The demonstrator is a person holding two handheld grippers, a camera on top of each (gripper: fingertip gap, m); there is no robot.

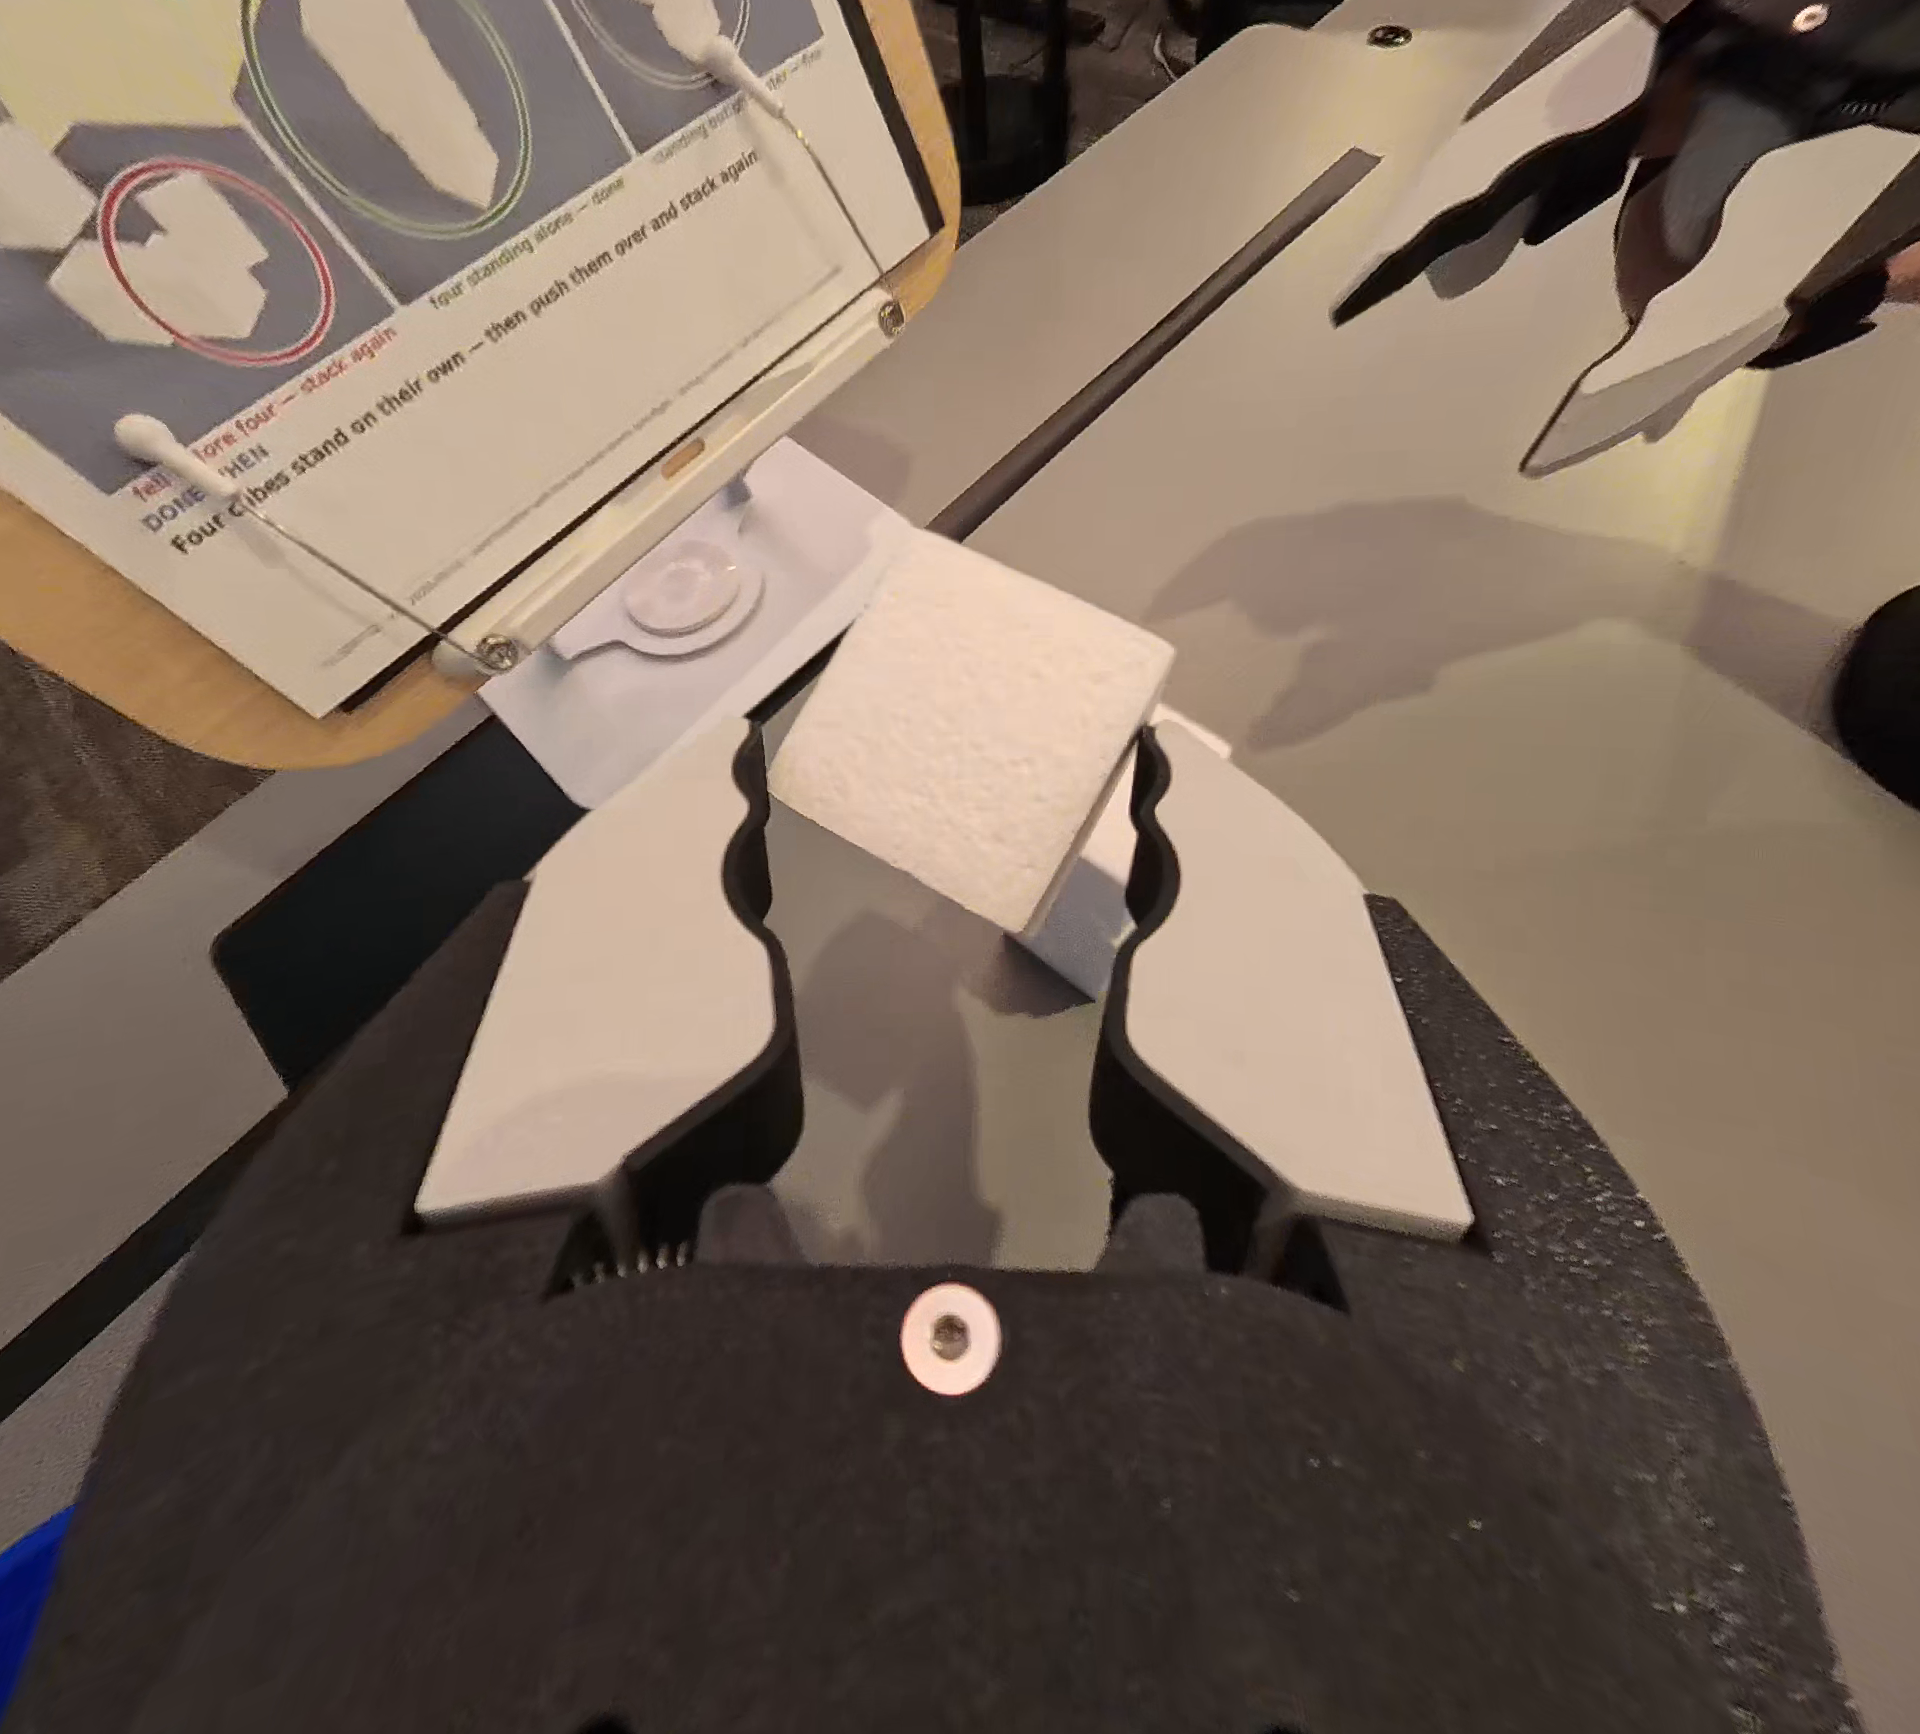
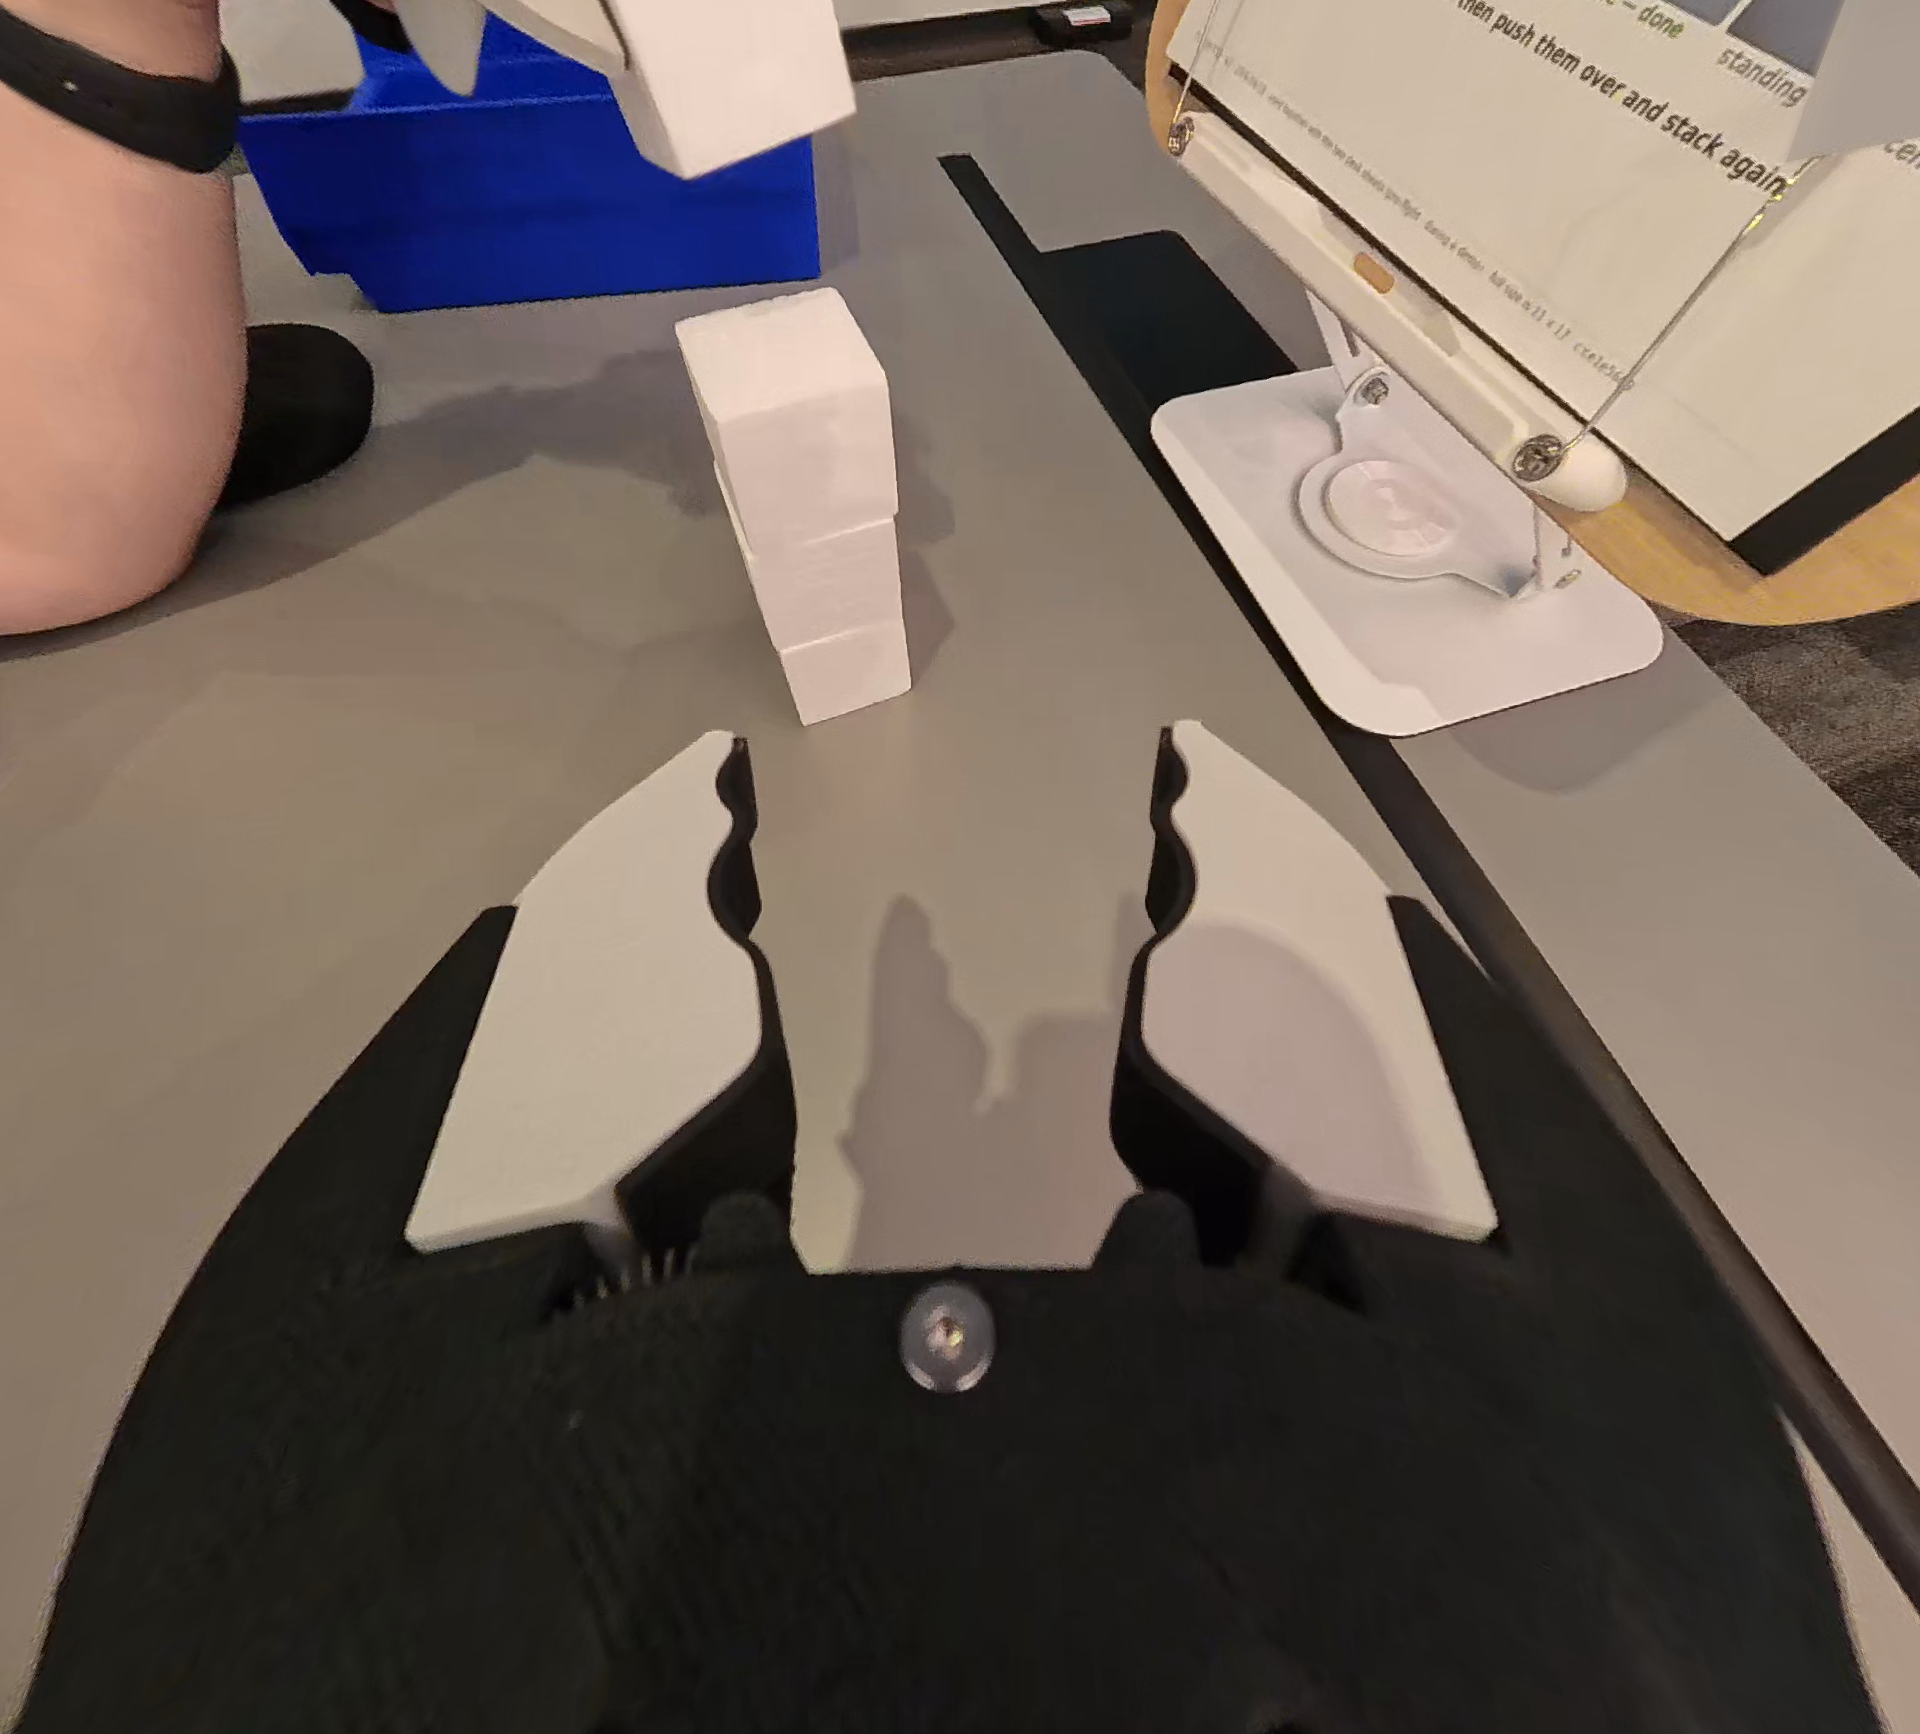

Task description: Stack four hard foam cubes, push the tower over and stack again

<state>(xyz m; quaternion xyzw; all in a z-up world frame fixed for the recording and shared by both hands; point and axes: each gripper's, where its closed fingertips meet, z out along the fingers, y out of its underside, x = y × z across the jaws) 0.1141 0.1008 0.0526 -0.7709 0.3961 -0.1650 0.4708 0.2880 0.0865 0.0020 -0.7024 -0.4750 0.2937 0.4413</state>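
Left tool [image 1: 951,754]: clamped on a white hard foam cube [image 1: 961,749], held in the air.
Right tool [image 2: 948,739]: jaws apart, empty, low over the grey bench [image 2: 416,801].
Tower [image 2: 805,510]: three white foam cubes stacked, just ahead of the right tool.
Left to do: place the fourth cube, topple, restack.

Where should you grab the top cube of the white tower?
Judging from its shape, grip the top cube on two opposite flat side faces, coming from above or level with it. The right gripper is open and empty. Squeeze gently; the tower looks slightly uneven.
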